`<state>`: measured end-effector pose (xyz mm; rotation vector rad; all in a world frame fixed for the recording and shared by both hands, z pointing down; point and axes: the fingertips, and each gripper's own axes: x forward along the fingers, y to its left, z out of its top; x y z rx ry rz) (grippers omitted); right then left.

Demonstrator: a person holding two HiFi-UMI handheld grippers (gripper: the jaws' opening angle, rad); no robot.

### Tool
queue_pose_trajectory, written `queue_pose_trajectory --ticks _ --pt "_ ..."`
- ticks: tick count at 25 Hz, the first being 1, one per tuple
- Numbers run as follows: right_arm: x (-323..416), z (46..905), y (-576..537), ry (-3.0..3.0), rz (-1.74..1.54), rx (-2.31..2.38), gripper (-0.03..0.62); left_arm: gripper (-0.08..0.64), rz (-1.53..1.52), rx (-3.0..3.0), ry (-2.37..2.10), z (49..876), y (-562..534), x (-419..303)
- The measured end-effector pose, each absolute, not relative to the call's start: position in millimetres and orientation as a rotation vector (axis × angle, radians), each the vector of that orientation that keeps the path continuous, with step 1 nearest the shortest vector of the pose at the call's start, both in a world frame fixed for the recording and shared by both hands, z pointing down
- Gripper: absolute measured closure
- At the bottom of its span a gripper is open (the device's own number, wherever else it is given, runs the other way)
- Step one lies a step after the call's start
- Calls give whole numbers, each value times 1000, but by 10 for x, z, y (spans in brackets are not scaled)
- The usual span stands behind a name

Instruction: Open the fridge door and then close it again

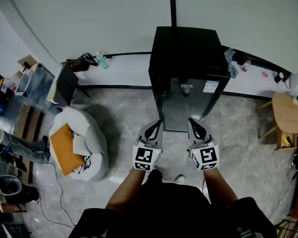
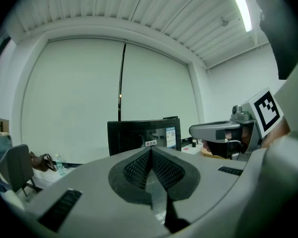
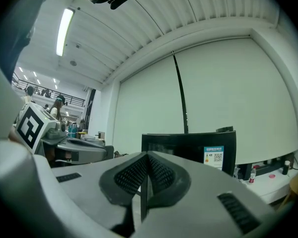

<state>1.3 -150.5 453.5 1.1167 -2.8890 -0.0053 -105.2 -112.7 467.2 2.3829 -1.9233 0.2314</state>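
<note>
You are holding the left gripper (image 1: pixel 157 125) and the right gripper (image 1: pixel 192 122) side by side and pointing forward, both with jaws pressed together and gripping nothing. The black fridge (image 1: pixel 186 53) is standing just ahead of both tips, its door (image 1: pixel 185 105) closed and facing you, untouched.

The left gripper (image 1: pixel 156 125) and right gripper (image 1: pixel 193 123) point toward 12 o'clock, side by side. Both have jaws pressed together, holding nothing.

Head view steeply downward, both gripper views level, all sharing the fridge (image 1: pixel 187 53)
</note>
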Motion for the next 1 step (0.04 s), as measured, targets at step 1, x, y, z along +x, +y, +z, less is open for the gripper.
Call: queue_pose_trajectory --ticks 1 --pt "13 4528 -1484 -2890 -3 1118 583 538 232 2383 -1926 4663 -1106 -1052"
